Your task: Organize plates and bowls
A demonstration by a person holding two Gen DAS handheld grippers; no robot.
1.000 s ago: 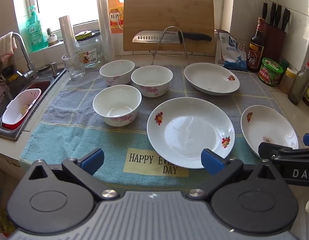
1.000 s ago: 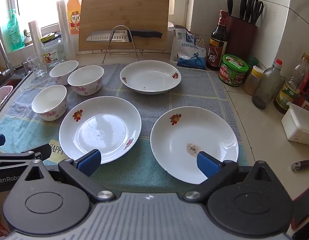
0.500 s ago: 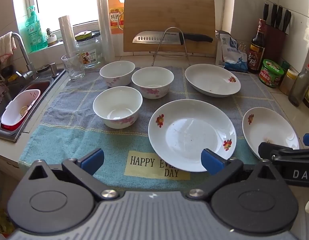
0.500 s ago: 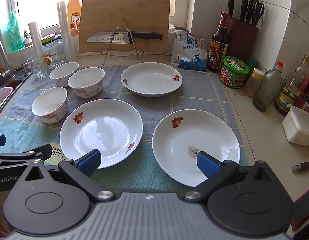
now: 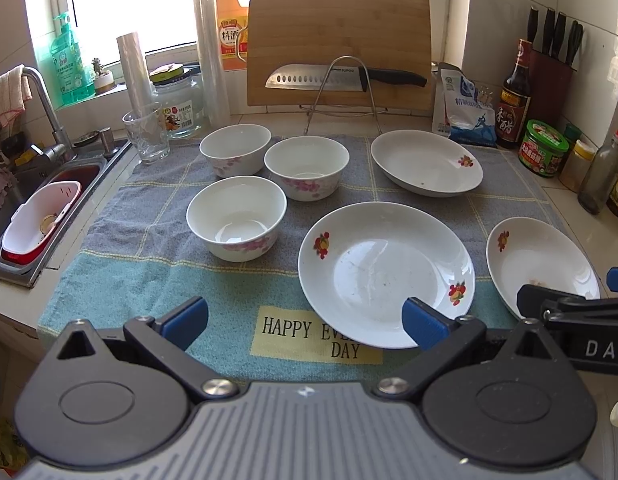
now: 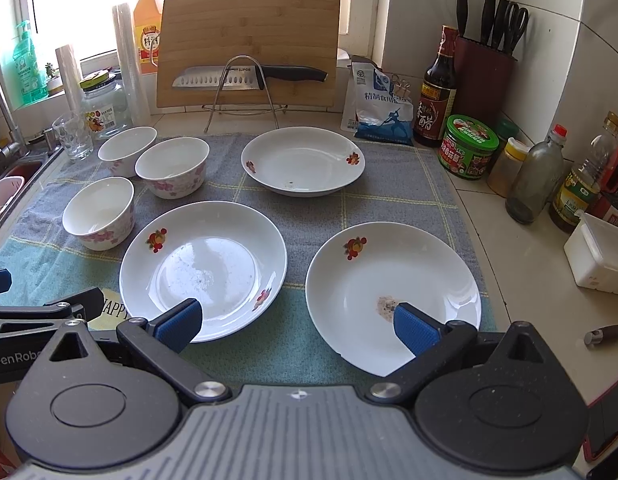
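Note:
Three white flowered bowls sit on the towel: near bowl [image 5: 236, 218] [image 6: 99, 212], middle bowl [image 5: 307, 167] [image 6: 172, 167], far bowl [image 5: 235, 149] [image 6: 127, 150]. Three white plates lie beside them: centre plate [image 5: 385, 270] [image 6: 203, 268], far plate [image 5: 426, 162] [image 6: 303, 160], right plate [image 5: 541, 260] [image 6: 393, 292] with a brown stain. My left gripper [image 5: 305, 322] hovers open above the towel's front edge. My right gripper [image 6: 296, 322] is open too, one pad over each near plate. Nothing is held.
A grey and teal towel [image 5: 149, 280] covers the counter. A sink [image 5: 37, 200] lies to the left, with a glass [image 5: 145, 138] and jar [image 5: 177, 100] behind. A cutting board with a knife [image 5: 341, 76] stands at the back. Bottles and jars [image 6: 469, 146] line the right wall.
Both views have crept slightly forward and downward; the dishes sit a little lower in frame. Nothing has been grasped or shifted.

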